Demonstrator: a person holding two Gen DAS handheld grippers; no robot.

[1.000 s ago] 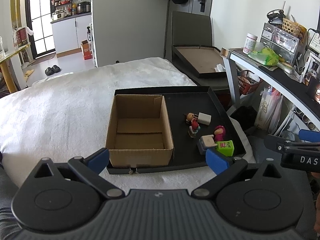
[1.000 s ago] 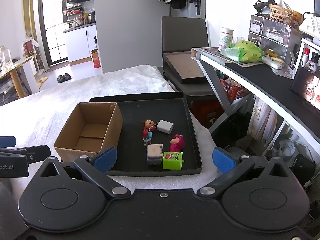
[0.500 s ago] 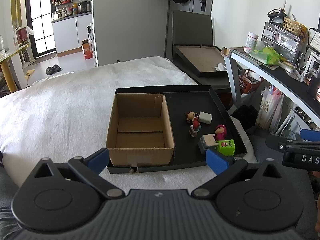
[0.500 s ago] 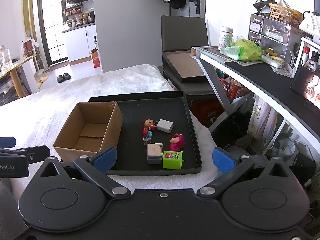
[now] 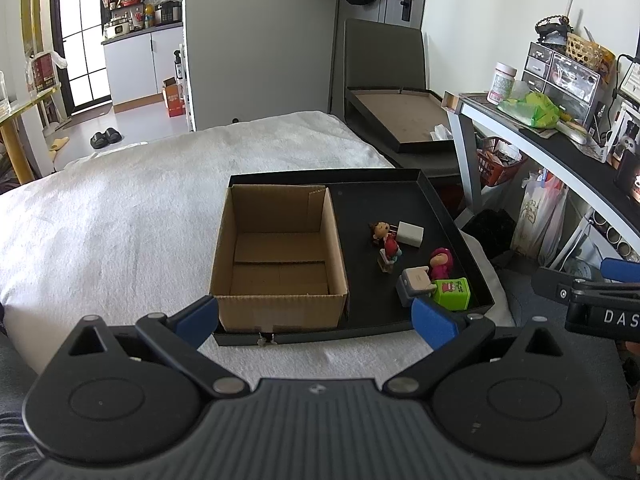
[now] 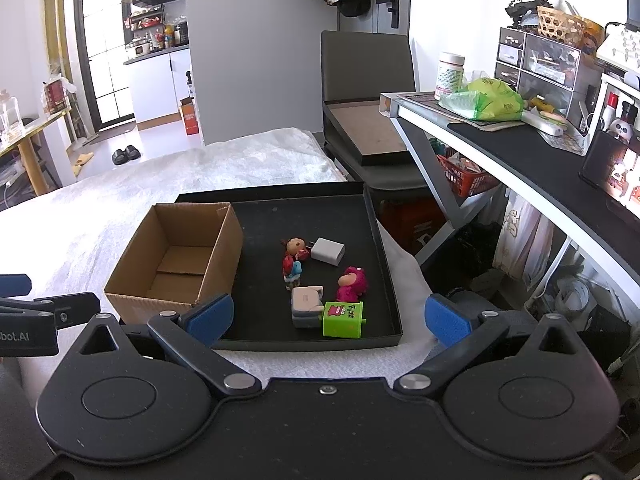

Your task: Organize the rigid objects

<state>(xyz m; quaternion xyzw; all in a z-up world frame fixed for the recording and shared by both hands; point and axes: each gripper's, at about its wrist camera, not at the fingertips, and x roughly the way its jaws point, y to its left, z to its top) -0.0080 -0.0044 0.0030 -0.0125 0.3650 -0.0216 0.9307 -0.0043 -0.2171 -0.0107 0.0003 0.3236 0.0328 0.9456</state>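
A black tray lies on a white bed. An open, empty cardboard box fills its left half. On the right half lie a small doll, a white charger block, a pink figure, a grey-and-beige block and a green toy box. My left gripper is open, held before the tray's near edge. My right gripper is open, held short of the tray's near edge.
The white bed cover spreads left of the tray. A dark chair with a flat board on it stands behind. A cluttered desk runs along the right, with a bag and a red basket under it.
Both views have hardly shifted; the left gripper has drifted slightly. The objects on the tray have not moved.
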